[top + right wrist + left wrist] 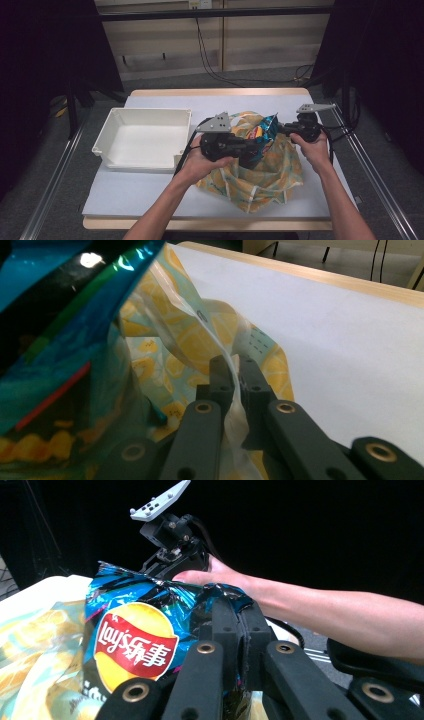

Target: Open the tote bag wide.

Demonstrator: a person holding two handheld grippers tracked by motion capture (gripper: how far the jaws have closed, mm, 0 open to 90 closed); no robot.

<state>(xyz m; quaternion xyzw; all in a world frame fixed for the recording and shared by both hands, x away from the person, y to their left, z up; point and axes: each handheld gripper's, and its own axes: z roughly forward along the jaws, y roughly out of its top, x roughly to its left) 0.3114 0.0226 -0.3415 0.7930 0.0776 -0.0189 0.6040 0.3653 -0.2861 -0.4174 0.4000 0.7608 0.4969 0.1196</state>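
A blue Lay's chip bag (pixel 262 134) (pixel 135 640) stands partly inside a yellow lemon-print tote bag (pixel 260 172) (pixel 200 340) on the white table. My left gripper (pixel 248 150) (pixel 235 611) is shut on the chip bag's top edge, holding it above the tote's mouth. My right gripper (pixel 286 129) (pixel 235 366) is shut on the tote bag's thin rim, lifting it at the right side. The chip bag (pixel 55 320) looms close at the left of the right gripper view. In the left gripper view, the right gripper (pixel 172 542) and its hand are behind the chip bag.
An empty white bin (pixel 142 137) stands on the left of the table (pixel 150 192). Cables (pixel 220 70) run across the floor behind the table, and dark curtains flank both sides. Metal rails run along the table's left and right.
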